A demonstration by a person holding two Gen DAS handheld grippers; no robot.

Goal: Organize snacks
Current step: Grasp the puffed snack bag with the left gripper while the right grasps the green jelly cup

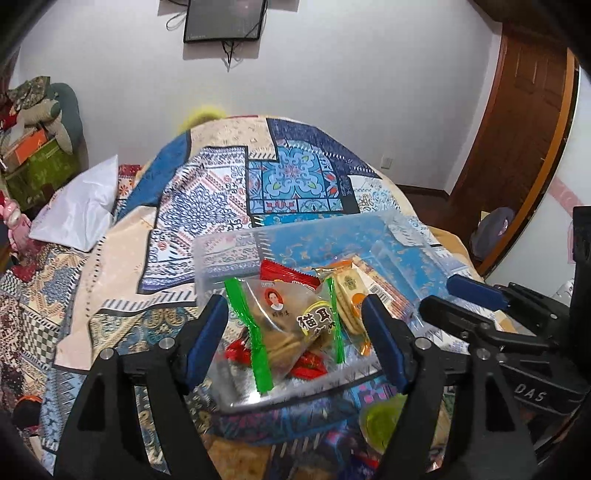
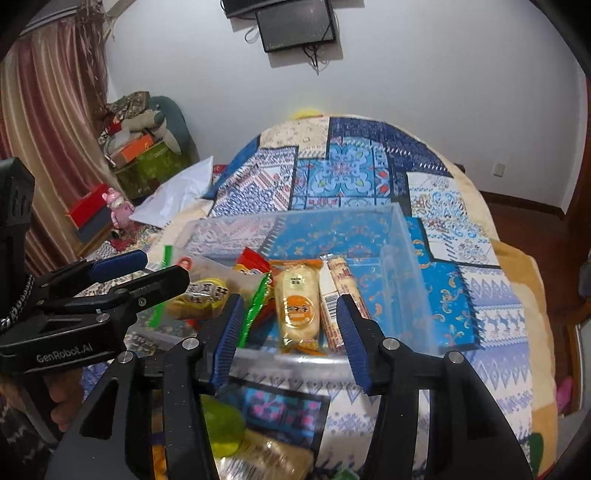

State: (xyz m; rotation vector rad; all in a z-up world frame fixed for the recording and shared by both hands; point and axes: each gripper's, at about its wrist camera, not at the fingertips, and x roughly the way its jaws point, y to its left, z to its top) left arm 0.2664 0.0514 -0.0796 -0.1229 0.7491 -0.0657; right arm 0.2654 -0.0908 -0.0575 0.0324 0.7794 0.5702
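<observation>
You're over a patchwork bedspread [image 1: 295, 177], white wall behind, door to the right. Clear bin [image 2: 406, 236] near bed's front edge w/ snack packs [image 1: 291, 325] inside; far half bare. Left gripper [image 1: 295, 343] & right gripper [image 2: 291, 332] both spread, gripping nothing

Both views ride on the hand-held tools and look forward and steeply down along their own two fingers, close above a bed [image 1: 303, 177] spread with a patchwork cover.

The left wrist view looks past the left gripper [image 1: 295, 336] into the near left end of a clear plastic box [image 1: 229, 251]; the right gripper [image 1: 458, 299] enters from its right edge.

The right wrist view sits just beside it — it faces the same way over the right gripper [image 2: 291, 325], with the left gripper [image 2: 144, 267] at its left edge.

Shared ground: the box, the bed, the white wall and the dark wall screen [image 2: 295, 27].
</observation>
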